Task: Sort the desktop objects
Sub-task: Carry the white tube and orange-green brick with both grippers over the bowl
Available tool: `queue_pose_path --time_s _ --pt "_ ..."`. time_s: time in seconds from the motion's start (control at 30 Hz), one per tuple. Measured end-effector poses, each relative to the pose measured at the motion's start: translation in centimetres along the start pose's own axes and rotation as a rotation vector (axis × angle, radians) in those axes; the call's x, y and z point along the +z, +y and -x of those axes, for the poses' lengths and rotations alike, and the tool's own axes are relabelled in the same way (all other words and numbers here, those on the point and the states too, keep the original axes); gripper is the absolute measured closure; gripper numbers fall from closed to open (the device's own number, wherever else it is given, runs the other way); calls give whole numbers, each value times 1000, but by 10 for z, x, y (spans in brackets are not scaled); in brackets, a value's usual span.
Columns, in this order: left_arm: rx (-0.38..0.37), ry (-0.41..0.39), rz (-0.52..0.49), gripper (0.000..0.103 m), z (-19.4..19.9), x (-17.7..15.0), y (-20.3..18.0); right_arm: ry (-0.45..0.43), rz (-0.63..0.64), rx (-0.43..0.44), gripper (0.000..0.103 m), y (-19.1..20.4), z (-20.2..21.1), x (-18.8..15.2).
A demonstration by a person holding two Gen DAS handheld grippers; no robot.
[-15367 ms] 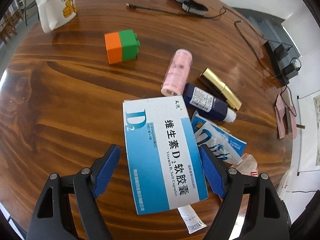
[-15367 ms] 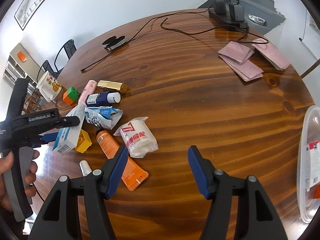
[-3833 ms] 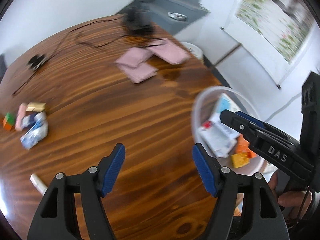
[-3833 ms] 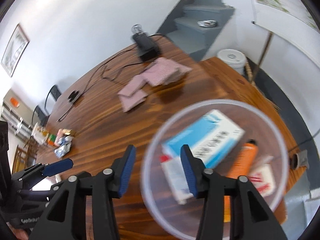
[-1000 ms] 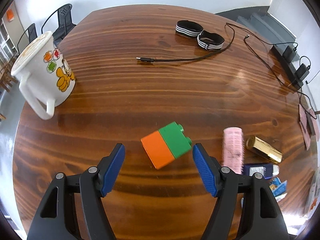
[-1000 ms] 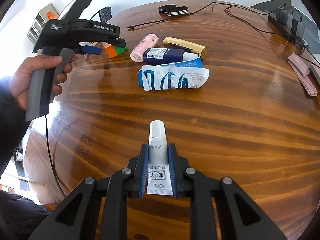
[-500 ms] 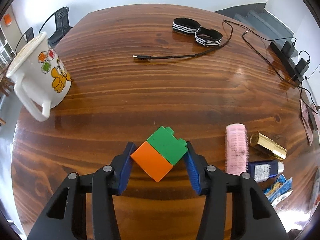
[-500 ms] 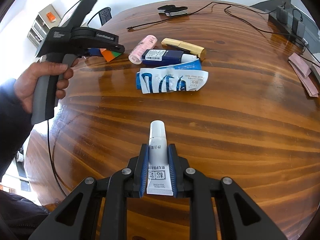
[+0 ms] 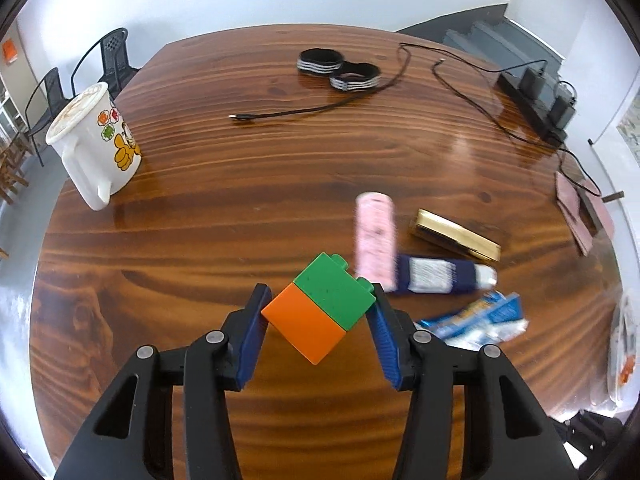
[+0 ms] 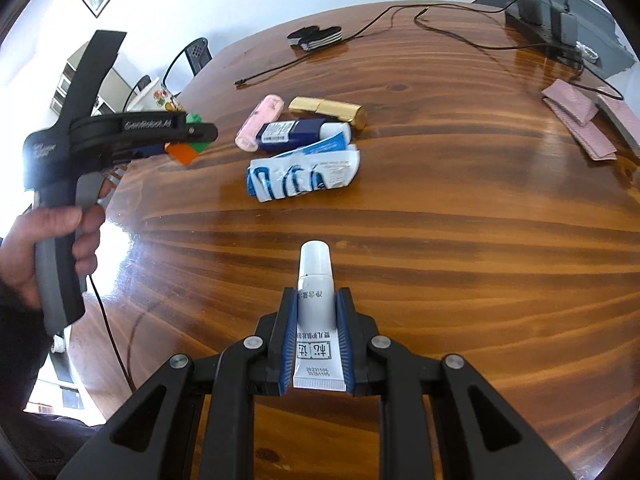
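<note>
My left gripper (image 9: 318, 296) is shut on an orange and green toy block (image 9: 320, 314) and holds it above the wooden table (image 9: 240, 168); the block also shows in the right wrist view (image 10: 188, 148). My right gripper (image 10: 316, 300) is shut on a white tube (image 10: 316, 304), cap pointing forward, just above the table. On the table lie a pink roll (image 9: 375, 236), a gold case (image 9: 456, 236), a dark blue bottle (image 9: 436, 276) and a crumpled blue-white packet (image 10: 304, 174).
A white cartoon mug (image 9: 94, 140) stands at the far left. Black striped bands (image 9: 340, 68) and a black cable (image 9: 304, 110) lie at the back. Pink cloths (image 10: 580, 120) and chargers (image 10: 548, 12) are at the right. A clear bin edge (image 9: 622, 344) shows far right.
My left gripper closed on the orange and green block and has lifted it off the table, tilting and swinging right. My right gripper stays shut on the tube.
</note>
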State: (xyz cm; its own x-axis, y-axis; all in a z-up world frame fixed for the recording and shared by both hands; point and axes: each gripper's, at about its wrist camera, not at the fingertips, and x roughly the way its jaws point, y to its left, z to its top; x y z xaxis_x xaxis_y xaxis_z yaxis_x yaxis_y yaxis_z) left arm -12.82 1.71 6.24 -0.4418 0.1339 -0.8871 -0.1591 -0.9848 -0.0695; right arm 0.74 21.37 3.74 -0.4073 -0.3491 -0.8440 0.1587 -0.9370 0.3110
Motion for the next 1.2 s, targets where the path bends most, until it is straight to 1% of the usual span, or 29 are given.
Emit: queue_pose_path --time_s 0.3,0.53,0.63,0.83,0.93,1.03,1.1,1.2 --pt "-37 -22 -40 51 32 -18 -53 -43 -46 -6 81 -36 36 -10" --pt "-70 -22 -109 51 50 -30 -114 -107 -93 -40 81 -76 74 -21" --pt "-84 -18 -150 51 56 -34 -146 -141 -124 -64 81 -96 94 -26" --pt "-154 -23 -226 51 67 -45 -213 -223 -223 -143 81 -151 145 -45" --pt "-190 -20 -264 51 71 -51 -243 -262 -294 -189 81 -183 170 -57" --pt "-223 -14 -307 51 73 -60 -275 -290 -376 -217 81 -214 190 -70" --pt "-246 -7 -335 51 74 -66 -297 -306 -430 -228 81 -235 201 -78" --pt "-268 1 -366 51 75 -74 -321 -321 -514 -221 81 -264 213 -88"
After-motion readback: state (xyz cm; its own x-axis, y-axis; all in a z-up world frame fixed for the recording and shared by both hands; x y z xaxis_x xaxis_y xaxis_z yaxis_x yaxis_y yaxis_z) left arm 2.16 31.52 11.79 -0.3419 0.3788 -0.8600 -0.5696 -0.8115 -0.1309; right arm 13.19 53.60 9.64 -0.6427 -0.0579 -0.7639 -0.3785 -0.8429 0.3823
